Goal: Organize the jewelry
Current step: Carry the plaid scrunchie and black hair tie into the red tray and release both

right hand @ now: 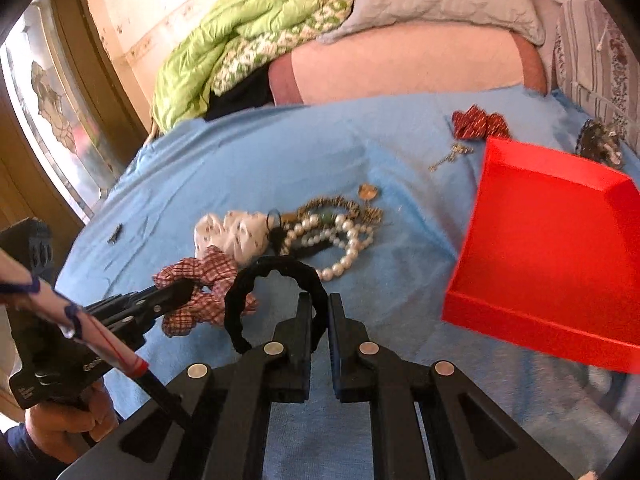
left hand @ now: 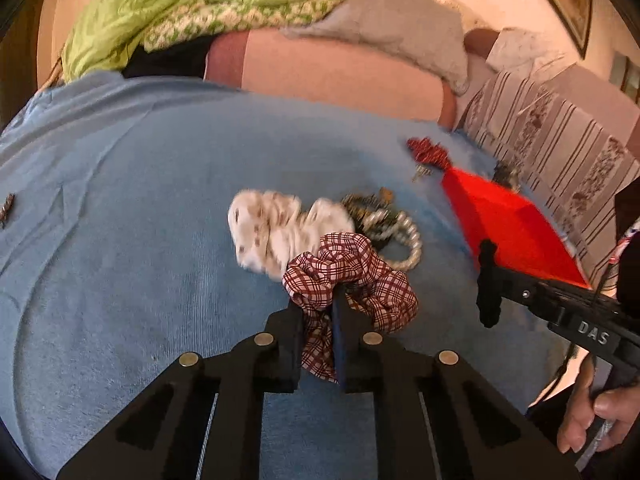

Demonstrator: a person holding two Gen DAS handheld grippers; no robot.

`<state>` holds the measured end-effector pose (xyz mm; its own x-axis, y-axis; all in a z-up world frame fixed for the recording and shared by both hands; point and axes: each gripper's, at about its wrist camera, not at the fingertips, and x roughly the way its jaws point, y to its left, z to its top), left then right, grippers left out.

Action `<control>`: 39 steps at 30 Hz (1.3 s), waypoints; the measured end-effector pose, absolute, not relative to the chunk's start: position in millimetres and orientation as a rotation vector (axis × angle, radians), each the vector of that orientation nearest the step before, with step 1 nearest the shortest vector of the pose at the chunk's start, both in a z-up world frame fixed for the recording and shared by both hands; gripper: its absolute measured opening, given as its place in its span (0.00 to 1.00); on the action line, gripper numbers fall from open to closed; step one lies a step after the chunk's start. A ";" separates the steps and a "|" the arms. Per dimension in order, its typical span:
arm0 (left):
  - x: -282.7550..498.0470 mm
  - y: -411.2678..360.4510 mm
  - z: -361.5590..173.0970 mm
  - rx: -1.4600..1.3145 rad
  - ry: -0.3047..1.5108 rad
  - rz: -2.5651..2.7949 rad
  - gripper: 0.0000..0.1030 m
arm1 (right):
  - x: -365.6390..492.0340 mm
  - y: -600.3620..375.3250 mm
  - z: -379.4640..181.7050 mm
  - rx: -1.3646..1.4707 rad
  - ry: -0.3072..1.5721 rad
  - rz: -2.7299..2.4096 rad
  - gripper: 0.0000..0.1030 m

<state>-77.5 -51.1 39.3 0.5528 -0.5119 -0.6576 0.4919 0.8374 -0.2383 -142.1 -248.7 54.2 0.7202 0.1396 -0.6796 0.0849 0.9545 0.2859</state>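
My left gripper [left hand: 320, 304] is shut on a red plaid scrunchie [left hand: 356, 276], also seen in the right wrist view [right hand: 200, 296]. My right gripper [right hand: 320, 304] is shut on a black scrunchie [right hand: 256, 280] and holds it above the blue cloth. A white patterned scrunchie [left hand: 276, 232], a pearl bracelet [left hand: 404, 240] and beaded bracelets [right hand: 340, 206] lie in a pile just beyond. A red tray [right hand: 560, 256] sits to the right, empty as far as shown.
A red bow [right hand: 480, 122], a small gold chain [right hand: 450, 156] and a dark ornament [right hand: 600, 144] lie near the tray's far side. A small clip [left hand: 7, 208] lies far left. Green quilt [left hand: 180, 4] and pillows are behind the blue cloth [left hand: 140, 200].
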 end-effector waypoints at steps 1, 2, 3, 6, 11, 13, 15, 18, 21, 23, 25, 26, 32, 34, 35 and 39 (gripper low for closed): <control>-79.9 -50.8 43.4 -0.032 0.770 -0.600 0.11 | -143.9 -250.6 57.1 0.310 0.758 0.025 0.08; -83.0 -50.3 48.2 -0.039 0.753 -0.610 0.11 | -145.1 -252.5 59.2 0.311 0.750 0.020 0.08; -84.8 -51.2 52.3 -0.044 0.740 -0.618 0.11 | -147.4 -255.2 61.8 0.317 0.740 0.014 0.08; -90.0 -57.7 65.0 -0.036 0.707 -0.635 0.11 | -153.4 -264.5 68.1 0.326 0.718 -0.006 0.08; -99.7 -82.4 80.9 -0.014 0.679 -0.682 0.11 | -162.7 -290.8 77.6 0.362 0.690 -0.064 0.08; -101.9 -96.5 83.9 -0.003 0.680 -0.705 0.11 | -166.8 -305.5 80.9 0.384 0.680 -0.095 0.08; -102.3 -114.6 87.2 0.004 0.684 -0.733 0.11 | -170.3 -320.5 84.0 0.403 0.669 -0.126 0.08; -101.6 -143.3 93.5 0.021 0.683 -0.767 0.11 | -175.0 -339.9 89.3 0.420 0.656 -0.169 0.08; -98.2 -172.7 98.7 0.035 0.685 -0.798 0.11 | -177.7 -365.6 94.9 0.437 0.642 -0.225 0.08; -92.4 -195.9 101.7 0.044 0.690 -0.816 0.11 | -177.7 -383.2 98.4 0.448 0.635 -0.259 0.08; -86.8 -217.8 102.8 0.054 0.697 -0.833 0.11 | -175.6 -400.5 100.8 0.452 0.633 -0.301 0.08; -82.8 -232.1 102.9 0.062 0.704 -0.843 0.11 | -173.4 -410.8 101.9 0.462 0.633 -0.319 0.08; -58.6 -304.9 95.3 0.104 0.746 -0.872 0.11 | -154.5 -466.6 101.2 0.503 0.657 -0.399 0.08; -52.2 -327.2 90.2 0.130 0.759 -0.875 0.11 | -149.9 -482.9 95.1 0.508 0.675 -0.428 0.08; -48.5 -338.6 86.4 0.141 0.765 -0.877 0.11 | -148.6 -487.1 92.3 0.509 0.680 -0.438 0.08; -35.6 -373.2 69.8 0.182 0.799 -0.869 0.11 | -143.9 -508.6 77.7 0.557 0.716 -0.460 0.08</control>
